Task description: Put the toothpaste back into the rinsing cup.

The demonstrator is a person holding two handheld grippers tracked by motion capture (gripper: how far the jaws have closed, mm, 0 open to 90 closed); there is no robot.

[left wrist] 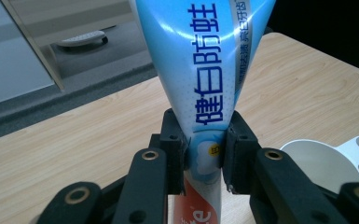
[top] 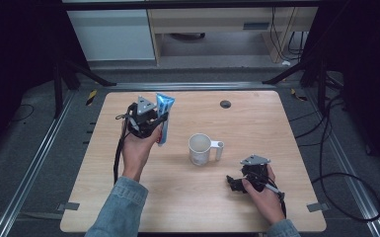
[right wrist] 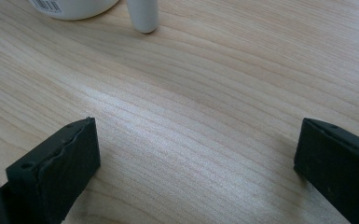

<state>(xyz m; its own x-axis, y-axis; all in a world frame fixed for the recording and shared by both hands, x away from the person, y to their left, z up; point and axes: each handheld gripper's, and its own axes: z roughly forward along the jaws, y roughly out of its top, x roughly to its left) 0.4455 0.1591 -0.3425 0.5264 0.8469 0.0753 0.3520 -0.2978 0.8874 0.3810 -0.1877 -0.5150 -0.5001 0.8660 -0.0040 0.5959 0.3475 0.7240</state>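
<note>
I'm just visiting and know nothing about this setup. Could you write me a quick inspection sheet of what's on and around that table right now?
Surface: wooden table, bare light wood, a small dark round fitting near the far edge.
Job's things: blue toothpaste tube held upright; white mug standing mid-table, handle to the right.
Clutter: nothing seen.
Grippers: left gripper shut on the tube; right gripper low over the table, jaws apart, nothing between them.
Cables: black cable trailing from the left gripper; more cables on the floor at right.
Surroundings: grey floor, pale cabinets behind.
</note>
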